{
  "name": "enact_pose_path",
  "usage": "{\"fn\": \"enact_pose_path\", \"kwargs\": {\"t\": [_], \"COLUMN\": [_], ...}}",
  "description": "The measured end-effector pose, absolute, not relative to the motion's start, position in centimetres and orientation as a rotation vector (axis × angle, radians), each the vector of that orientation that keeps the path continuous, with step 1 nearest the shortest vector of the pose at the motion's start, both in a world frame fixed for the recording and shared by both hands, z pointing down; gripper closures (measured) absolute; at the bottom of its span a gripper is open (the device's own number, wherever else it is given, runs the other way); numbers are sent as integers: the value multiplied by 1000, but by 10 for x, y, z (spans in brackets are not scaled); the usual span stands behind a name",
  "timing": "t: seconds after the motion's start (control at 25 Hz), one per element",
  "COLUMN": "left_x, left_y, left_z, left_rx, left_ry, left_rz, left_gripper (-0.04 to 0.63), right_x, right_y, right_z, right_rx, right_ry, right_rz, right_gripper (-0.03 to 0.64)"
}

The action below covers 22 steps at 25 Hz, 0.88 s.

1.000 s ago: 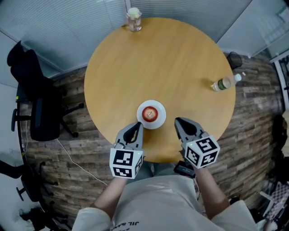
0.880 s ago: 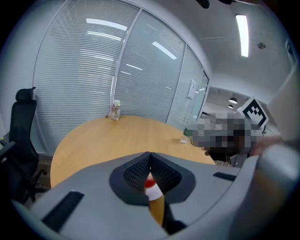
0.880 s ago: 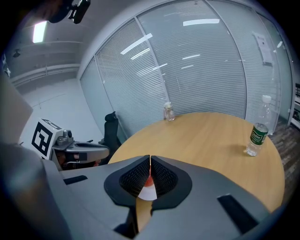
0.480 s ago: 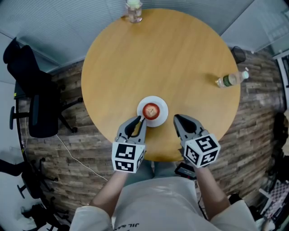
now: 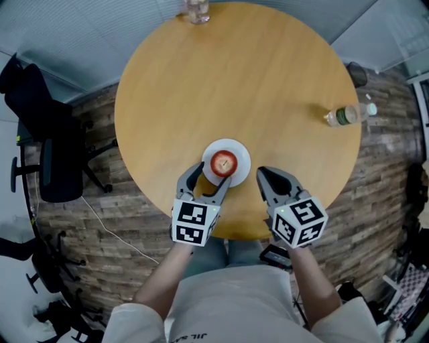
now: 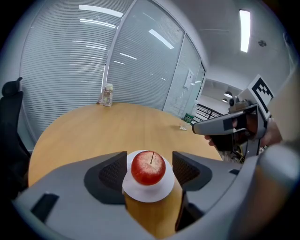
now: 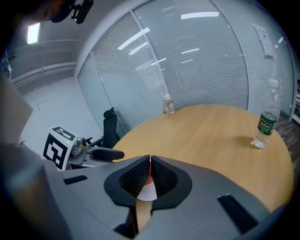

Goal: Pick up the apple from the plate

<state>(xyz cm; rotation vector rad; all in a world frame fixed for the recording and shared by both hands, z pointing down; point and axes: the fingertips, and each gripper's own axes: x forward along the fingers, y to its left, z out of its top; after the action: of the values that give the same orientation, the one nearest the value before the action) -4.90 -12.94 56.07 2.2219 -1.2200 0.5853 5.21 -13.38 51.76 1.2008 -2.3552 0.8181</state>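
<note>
The head view's top edge cuts off the glass jar (image 5: 196, 9). In the right gripper view, the right gripper (image 7: 149, 158) hides most of the apple (image 7: 149, 178) and the plate (image 7: 146, 194).

The apple (image 5: 224, 163) sits on the plate (image 5: 240, 149), which lies on the worktop (image 5: 255, 87) near its front edge, close to the person. The left gripper (image 5: 211, 175) is at the plate's near left side. Its jaws are opening, and the apple stands in the gap between them, clear of both pads. The right gripper (image 5: 266, 175) hovers just right of the plate, over the worktop's front edge. A bottle (image 5: 348, 115) lies at the worktop's right edge, well apart from the plate. A jar (image 5: 196, 10) stands at the far edge. A chair (image 5: 47, 147) stands on the floor to the left.
</note>
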Motion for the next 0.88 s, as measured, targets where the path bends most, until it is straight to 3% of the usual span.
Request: {"fn": "enact_pose_path", "kwargs": {"t": [0.32,0.88], "left_x": [-33,-20], "left_y": [-135,-144], "left_z": [598,623], "left_rx": [2195,2170], "left_ry": [-1172,-1167], "left_rz": [653,704], "left_gripper": [209,187], "right_x": [57,62], "right_y": [-132,-131], "right_z": [529,536], "right_rx": [1203,1207], "right_ry": [-2332,-2313], "right_rz": [846,872], "right_gripper": [584,584]}}
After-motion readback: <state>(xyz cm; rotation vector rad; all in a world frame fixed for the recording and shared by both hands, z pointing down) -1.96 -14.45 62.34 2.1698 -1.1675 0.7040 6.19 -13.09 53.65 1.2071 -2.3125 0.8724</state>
